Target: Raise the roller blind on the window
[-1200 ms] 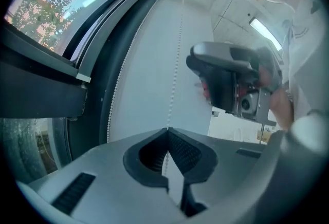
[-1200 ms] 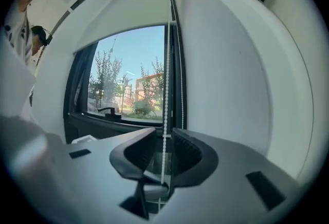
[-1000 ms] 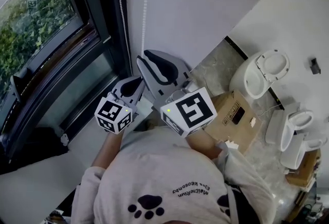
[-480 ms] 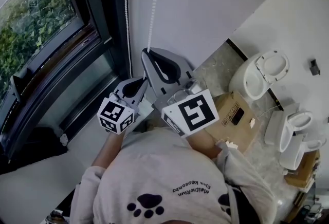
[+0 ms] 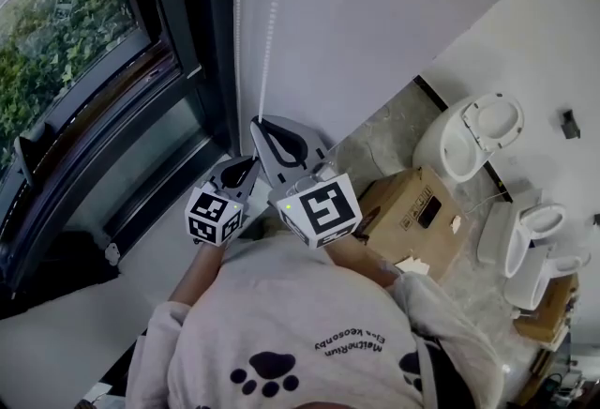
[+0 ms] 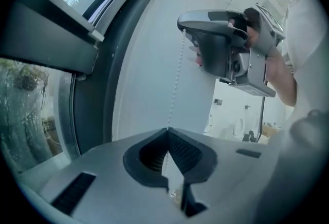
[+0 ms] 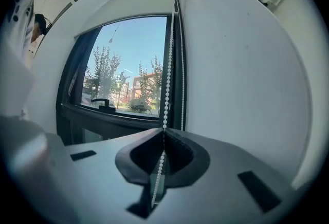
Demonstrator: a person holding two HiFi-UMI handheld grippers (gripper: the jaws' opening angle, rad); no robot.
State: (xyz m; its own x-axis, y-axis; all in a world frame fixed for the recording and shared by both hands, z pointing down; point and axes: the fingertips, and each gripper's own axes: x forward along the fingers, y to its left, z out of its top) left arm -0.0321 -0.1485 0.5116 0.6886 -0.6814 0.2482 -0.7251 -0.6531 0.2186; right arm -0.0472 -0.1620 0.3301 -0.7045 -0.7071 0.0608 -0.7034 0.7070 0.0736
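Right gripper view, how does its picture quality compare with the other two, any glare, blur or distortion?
Right gripper view: heavy fisheye bend, dark corners, bright window not blown out, bead chain sharp. Left gripper view: same fisheye, hazier, highlights washed out at top left. Head view: even daylight, bead chain smeared near the top.

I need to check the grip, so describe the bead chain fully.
The bead chain is a string of small white beads, plastic by the look, hanging in two strands beside the dark window frame. The right gripper and left gripper are both shut on it; it runs straight up from their jaws.
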